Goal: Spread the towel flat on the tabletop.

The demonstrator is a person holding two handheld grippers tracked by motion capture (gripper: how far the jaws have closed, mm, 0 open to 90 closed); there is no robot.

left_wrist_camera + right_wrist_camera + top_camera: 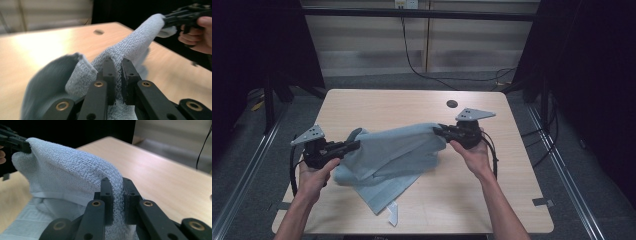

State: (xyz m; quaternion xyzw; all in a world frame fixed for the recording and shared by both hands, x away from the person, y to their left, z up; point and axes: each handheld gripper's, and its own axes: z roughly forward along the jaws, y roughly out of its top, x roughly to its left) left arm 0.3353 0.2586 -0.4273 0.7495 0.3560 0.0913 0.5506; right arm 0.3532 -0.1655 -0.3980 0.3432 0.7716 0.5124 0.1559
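Above the wooden table (512, 165), left gripper (354, 145) and right gripper (438, 130) each pinch the soft, limp grey towel (397, 150), best gripped at its edges.

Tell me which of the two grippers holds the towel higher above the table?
The right gripper, near the round hole. Its end of the grey towel is raised; the left gripper pinches the lower end, near the part lying on the table.

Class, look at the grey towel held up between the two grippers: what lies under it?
Under the lifted grey towel lies the wooden table, where the towel's lower folds and white label rest. The tabletop beneath those folds is covered and cannot be seen.
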